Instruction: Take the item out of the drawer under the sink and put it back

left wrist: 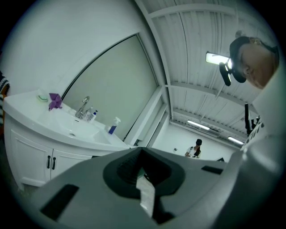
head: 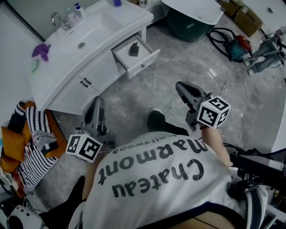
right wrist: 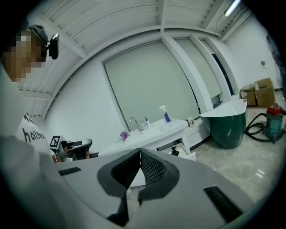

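In the head view the white vanity (head: 71, 85) stands at the upper left, with its right drawer (head: 144, 60) pulled open. A small dark item (head: 134, 48) sits inside the drawer. My left gripper (head: 97, 100) hovers over the floor in front of the cabinet doors, shut and holding nothing. My right gripper (head: 179, 85) is further right, short of the drawer, also shut and holding nothing. In the right gripper view the closed jaws (right wrist: 140, 151) point toward the open drawer (right wrist: 190, 156) and the dark item (right wrist: 175, 152). The left gripper view shows its jaws (left wrist: 142, 150) closed, with the vanity (left wrist: 27, 147) to their left.
A dark green tub (head: 190, 24) stands right of the vanity. Power tools and cables (head: 237, 44) lie on the floor at the far right, with cardboard boxes (head: 243, 15) behind. Striped fabric (head: 38, 134) is piled on the left. Bottles (head: 77, 11) and a purple object (head: 41, 51) sit on the counter.
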`<state>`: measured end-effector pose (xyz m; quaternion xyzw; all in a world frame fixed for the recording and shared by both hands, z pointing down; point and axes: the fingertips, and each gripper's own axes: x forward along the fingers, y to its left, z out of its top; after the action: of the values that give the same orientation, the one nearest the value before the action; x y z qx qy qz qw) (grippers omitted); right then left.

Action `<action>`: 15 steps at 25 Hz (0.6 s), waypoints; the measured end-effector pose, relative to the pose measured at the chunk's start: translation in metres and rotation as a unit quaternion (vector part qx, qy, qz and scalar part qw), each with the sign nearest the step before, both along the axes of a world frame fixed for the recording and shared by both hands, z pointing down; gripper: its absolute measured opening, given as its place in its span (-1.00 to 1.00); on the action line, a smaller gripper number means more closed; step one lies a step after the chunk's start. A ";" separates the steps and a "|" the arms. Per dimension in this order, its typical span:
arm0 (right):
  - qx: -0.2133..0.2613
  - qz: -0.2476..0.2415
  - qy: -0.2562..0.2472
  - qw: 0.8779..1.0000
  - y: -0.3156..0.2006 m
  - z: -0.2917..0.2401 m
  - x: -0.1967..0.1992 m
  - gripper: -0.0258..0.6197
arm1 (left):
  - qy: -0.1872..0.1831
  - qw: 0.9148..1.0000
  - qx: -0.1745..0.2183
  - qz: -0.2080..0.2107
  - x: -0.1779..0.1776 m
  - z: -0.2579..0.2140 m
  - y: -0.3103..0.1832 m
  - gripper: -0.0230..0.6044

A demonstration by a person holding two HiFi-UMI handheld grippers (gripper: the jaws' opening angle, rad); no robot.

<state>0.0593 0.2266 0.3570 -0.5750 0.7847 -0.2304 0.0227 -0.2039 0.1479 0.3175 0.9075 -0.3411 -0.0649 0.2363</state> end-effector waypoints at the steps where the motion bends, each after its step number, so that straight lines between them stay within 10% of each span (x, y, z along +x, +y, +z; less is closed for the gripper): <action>1: -0.003 -0.004 0.007 1.000 -0.004 0.002 -0.002 -0.89 | 0.000 1.000 0.001 0.000 0.001 0.001 -0.005 -0.90; 15: -0.004 -0.058 0.012 0.998 -0.144 0.009 0.009 -0.89 | -0.027 0.999 0.032 -0.007 0.039 0.000 -0.114 -0.90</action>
<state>0.0685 0.0824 0.3657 -0.5317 0.8157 -0.2280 -0.0024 -0.1652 0.0343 0.3176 0.9137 -0.3510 -0.0530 0.1980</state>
